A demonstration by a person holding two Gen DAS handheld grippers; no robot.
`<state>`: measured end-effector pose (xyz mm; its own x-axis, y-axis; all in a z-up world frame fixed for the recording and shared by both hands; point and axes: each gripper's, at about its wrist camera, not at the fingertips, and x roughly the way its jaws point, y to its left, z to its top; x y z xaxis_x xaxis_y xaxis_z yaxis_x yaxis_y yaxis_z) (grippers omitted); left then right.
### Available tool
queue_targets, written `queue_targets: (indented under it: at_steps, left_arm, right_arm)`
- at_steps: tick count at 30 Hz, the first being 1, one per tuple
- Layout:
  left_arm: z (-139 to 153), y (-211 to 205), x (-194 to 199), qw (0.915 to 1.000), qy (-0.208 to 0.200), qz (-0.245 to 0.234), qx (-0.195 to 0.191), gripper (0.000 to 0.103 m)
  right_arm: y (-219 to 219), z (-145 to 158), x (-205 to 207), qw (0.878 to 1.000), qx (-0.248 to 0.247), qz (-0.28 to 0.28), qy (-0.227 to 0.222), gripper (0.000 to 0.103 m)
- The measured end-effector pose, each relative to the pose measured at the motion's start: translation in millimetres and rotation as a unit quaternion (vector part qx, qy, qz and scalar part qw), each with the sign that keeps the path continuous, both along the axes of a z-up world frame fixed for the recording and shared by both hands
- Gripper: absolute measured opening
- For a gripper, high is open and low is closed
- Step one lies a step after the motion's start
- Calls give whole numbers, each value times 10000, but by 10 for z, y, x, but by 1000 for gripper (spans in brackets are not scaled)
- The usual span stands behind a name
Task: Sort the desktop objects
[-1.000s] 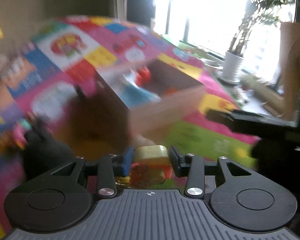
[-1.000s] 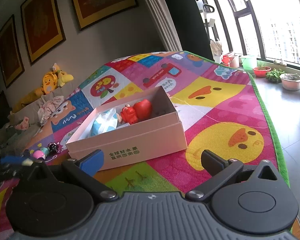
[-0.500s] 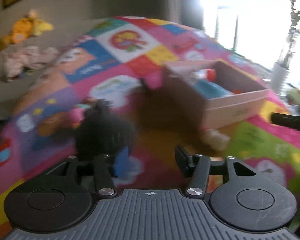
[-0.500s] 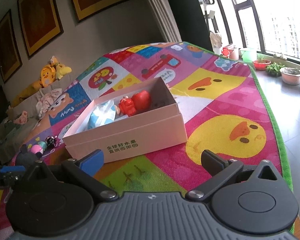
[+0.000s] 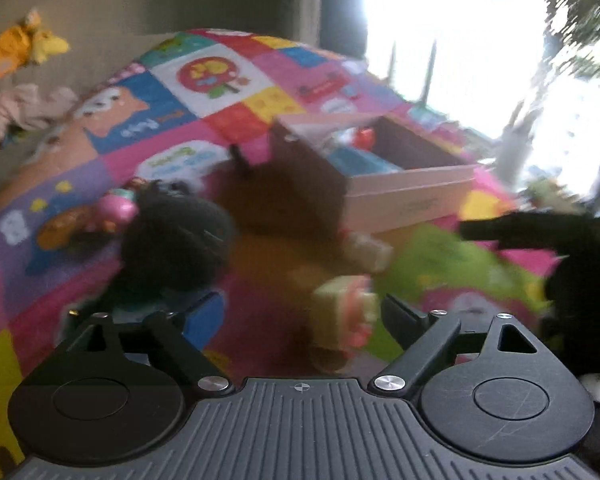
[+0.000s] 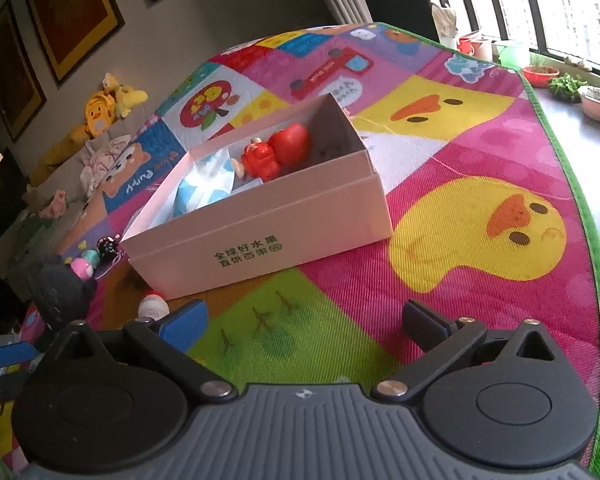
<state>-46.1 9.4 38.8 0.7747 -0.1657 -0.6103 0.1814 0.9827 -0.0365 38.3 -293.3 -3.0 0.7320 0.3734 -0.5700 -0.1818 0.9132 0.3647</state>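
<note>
A pink cardboard box point(image 6: 260, 220) sits on the colourful play mat and holds a red toy figure point(image 6: 276, 154) and a blue-white packet point(image 6: 204, 190). It also shows in the left wrist view point(image 5: 404, 196). My left gripper point(image 5: 304, 312) is open; a cream-and-pink toy point(image 5: 344, 320) lies blurred between its fingers, nearer the right one. A second small cream toy point(image 5: 368, 248) lies by the box. A black plush point(image 5: 176, 236) sits to the left. My right gripper point(image 6: 300, 320) is open and empty, in front of the box.
Small pink, green and black balls point(image 6: 88, 260) lie left of the box, and a white-red ball point(image 6: 153, 307) lies at its near corner. Stuffed toys point(image 6: 108, 108) sit by the far wall. The mat's green edge point(image 6: 580, 200) runs along the right, with plant pots beyond.
My left gripper held a cream-and-pink toy one second ago; it has opened and swung about. The toy now lies loose between its fingers. My right gripper has moved closer to the box.
</note>
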Motion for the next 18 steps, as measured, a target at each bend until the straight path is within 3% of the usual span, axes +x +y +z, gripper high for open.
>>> queue_targets:
  at_steps: [3, 6, 8, 13, 18]
  left_arm:
    - [-22, 99, 72, 9984, -135, 488, 245, 95]
    - [-12, 247, 81, 9909, -288, 1113, 703, 94]
    - [0, 386, 74, 9891, -244, 1294, 665, 94]
    - [57, 521, -2, 9940, -200, 1071, -12, 95]
    - [-16, 341, -59, 9992, -136, 346, -123, 97]
  right_arm:
    - [-29, -1, -14, 9999, 120, 58, 50, 103]
    - [-25, 9, -9, 9998, 104, 128, 65, 103]
    - [-2, 20, 0, 9998, 26, 159, 67, 103]
    - [170, 86, -11, 9979, -412, 502, 55, 103]
    - [623, 274, -144, 9858, -850, 1358, -507, 102]
